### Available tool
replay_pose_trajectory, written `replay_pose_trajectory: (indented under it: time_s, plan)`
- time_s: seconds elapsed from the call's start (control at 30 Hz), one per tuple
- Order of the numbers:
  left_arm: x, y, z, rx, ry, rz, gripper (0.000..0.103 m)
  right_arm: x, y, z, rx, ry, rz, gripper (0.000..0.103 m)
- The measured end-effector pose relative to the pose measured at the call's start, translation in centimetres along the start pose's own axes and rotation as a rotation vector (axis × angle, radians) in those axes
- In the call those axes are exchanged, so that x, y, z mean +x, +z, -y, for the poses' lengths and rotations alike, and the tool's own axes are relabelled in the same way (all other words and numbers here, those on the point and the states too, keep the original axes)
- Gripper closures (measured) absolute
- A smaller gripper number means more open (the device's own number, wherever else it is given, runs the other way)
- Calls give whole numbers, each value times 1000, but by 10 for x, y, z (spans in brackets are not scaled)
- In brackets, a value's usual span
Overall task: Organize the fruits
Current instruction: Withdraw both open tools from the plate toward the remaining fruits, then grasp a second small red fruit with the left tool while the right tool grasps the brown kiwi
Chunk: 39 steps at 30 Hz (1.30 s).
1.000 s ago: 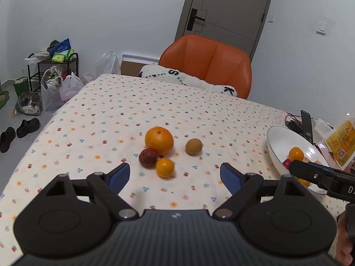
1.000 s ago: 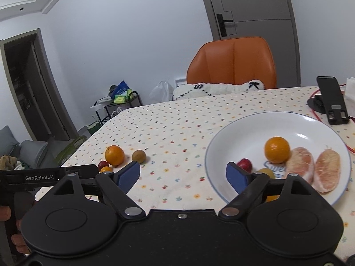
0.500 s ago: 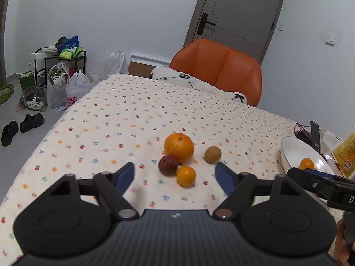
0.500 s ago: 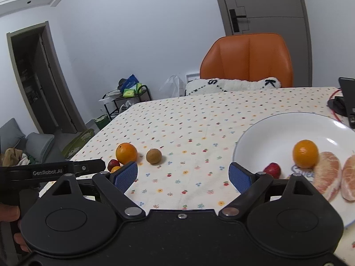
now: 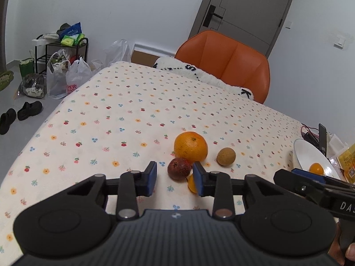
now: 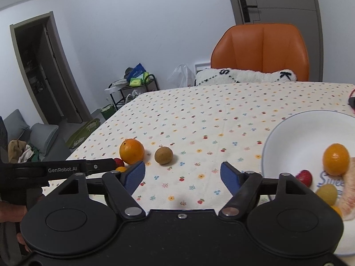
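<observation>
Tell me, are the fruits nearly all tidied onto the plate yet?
About halfway. The white plate already holds an orange, a red fruit, a yellow one and peeled pieces. The left gripper is open near the dark red fruit, not gripping it. The big orange, small orange and brown fruit sit on the tablecloth. The right gripper is open and empty.

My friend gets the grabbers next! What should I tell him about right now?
Left gripper: open, nothing held, jaws either side of the dark red fruit on the tablecloth.
Right gripper: open, empty, beside the white plate.
Done: one orange, a red fruit and peeled segments sit in the plate.
Left: the big orange, the brown fruit, the small orange and the dark red one.
</observation>
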State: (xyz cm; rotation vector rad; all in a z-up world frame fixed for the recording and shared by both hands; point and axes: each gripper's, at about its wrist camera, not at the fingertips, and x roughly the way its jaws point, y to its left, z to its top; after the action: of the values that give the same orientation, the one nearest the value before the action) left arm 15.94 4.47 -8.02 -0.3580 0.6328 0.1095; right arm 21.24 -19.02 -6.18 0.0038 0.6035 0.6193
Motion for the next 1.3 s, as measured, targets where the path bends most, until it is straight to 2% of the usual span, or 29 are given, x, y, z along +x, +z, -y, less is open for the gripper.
replay_pose_trajectory:
  time_s: [0.23,0.33,0.63,0.83,0.9,1.3]
  plan:
    - [9,5,-3,-3,-14,4,70,18,3,-4,0,15,-30,37]
    - [16,4,-7,-18,-19,-31,79,27,5,-8,-3,25,-46,41]
    - [9,4,-18,-21,-26,-21,80,55,11,-20,-19,48,-69,48]
    - [4,9,-28,-26,-6,-11,80,69,13,-22,-25,46,-88,65]
    - [2,11,-30,-25,-4,-1,80,71,10,-23,-32,53,-89,78]
    - [-16,13,-10,5,-10,40,80,32,7,-14,-14,55,-63,79]
